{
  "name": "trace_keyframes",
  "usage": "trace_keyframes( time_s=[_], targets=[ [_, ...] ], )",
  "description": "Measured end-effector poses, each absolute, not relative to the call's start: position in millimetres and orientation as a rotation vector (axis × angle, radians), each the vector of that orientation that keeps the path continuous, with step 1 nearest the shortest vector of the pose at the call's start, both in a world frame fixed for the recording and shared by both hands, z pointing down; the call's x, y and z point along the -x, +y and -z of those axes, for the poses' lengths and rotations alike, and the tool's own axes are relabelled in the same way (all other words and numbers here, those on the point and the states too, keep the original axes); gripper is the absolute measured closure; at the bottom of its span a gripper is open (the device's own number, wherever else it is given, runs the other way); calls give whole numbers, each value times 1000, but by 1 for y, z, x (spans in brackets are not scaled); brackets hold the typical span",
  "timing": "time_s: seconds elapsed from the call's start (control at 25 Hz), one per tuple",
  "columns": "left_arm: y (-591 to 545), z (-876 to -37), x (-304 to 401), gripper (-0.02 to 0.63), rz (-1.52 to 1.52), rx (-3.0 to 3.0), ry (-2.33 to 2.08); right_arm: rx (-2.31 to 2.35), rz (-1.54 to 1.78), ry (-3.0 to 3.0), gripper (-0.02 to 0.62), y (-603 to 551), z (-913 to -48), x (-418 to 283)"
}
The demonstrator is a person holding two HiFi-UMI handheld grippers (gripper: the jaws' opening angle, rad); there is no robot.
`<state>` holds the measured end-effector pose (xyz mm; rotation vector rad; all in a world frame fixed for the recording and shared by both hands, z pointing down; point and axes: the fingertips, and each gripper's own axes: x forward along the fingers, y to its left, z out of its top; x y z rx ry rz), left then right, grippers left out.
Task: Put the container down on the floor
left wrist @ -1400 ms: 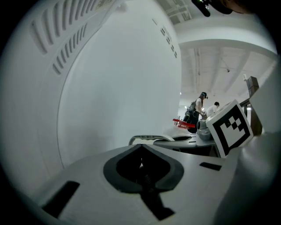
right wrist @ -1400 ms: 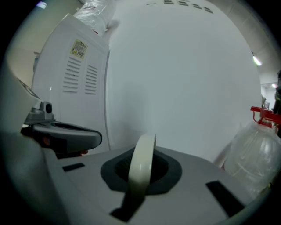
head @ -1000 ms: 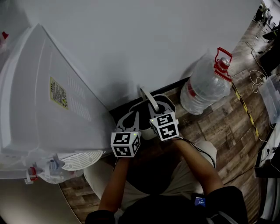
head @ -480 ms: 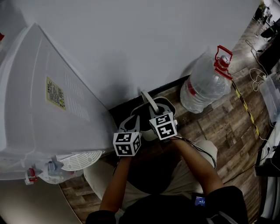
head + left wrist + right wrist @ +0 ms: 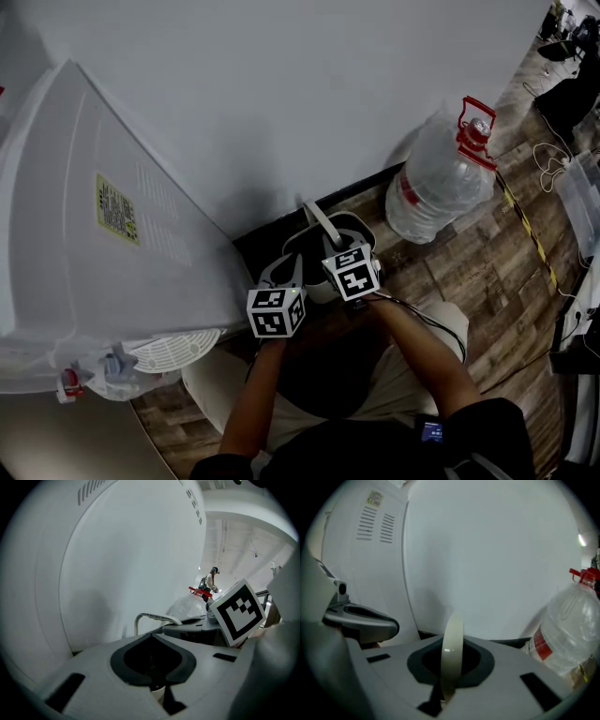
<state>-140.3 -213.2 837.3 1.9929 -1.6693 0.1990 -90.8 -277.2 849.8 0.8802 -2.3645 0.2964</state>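
- the left gripper (image 5: 157,688) has its matte grey moulded jaws closed together on a thin pale edge, which looks to be the rim of the container (image 5: 356,228).
- the right gripper (image 5: 443,693) is clamped on the handle (image 5: 452,653), a flat, glossy cream strip that rises in an arch from between its jaws.
- the container is a round-cornered grey tub with a dark inside; it sits directly ahead of both pairs of jaws, with the left jaws at its near left rim and the right jaws over its middle.
- whether its base touches the floor (image 5: 469,272) cannot be told.
- beyond the jaws and the tub, a black skirting strip (image 5: 272,234) runs along the foot of a smooth, plain white wall (image 5: 281,94).
- left of the left jaws stands a white appliance (image 5: 94,234), a smooth boxy shell with rows of vent slots and a small yellow label (image 5: 116,208).
- right of the right jaws, and apart from the tub, stands a large water bottle (image 5: 441,183) of clear, ribbed plastic with a red band and a red carry cap (image 5: 473,131).
- the floor is wood-grain planking, brown and mottled.
- the right gripper's marker cube (image 5: 236,611), white with black squares, shows just right of the left jaws.
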Motion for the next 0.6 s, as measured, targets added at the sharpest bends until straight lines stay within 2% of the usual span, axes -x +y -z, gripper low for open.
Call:
trace_keyframes(
  time_s=[0.6],
  targets=[
    [-213,-842,141,589,-182,-1984,-1659,-879,-353,-2325,565,-260,-858,79]
  ],
)
